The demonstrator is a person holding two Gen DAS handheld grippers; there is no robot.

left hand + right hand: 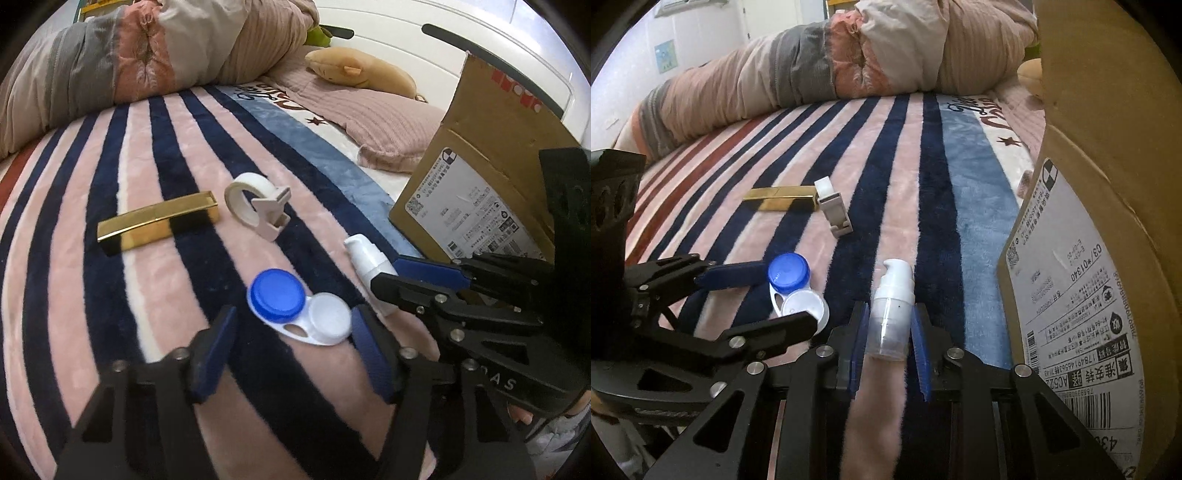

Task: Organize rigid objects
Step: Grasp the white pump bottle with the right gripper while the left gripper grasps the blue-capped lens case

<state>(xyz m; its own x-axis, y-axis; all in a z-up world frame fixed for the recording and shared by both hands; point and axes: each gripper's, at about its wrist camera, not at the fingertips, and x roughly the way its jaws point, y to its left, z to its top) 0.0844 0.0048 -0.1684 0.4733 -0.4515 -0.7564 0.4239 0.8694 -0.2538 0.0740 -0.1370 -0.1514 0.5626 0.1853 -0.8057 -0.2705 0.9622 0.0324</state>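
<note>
Fleece covered the bed, a plush blanket [155, 155] striped in pink, navy and white, and four small hard things lay on it. One contact lens case [299, 310] of smooth plastic, two round cups joined side by side, one capped blue and one white, sat between the blue pads of my left gripper [293, 338]. The right pad seemed to meet the white cup and the left pad stood clear, so I had no hold on it. One white pump bottle [891, 306], a slim cylinder with a frosted lower half, lay between the pads of my right gripper [890, 339], which stood nearly closed about it; I could not tell whether they pressed it. Farther up the blanket lay one shiny gold bar [159, 225], long and square-edged, and just beside it one white tape dispenser [255, 206] with its round roll. One cardboard box [1108, 221] with a printed label stood at the blanket's right edge, near the bottle.
</note>
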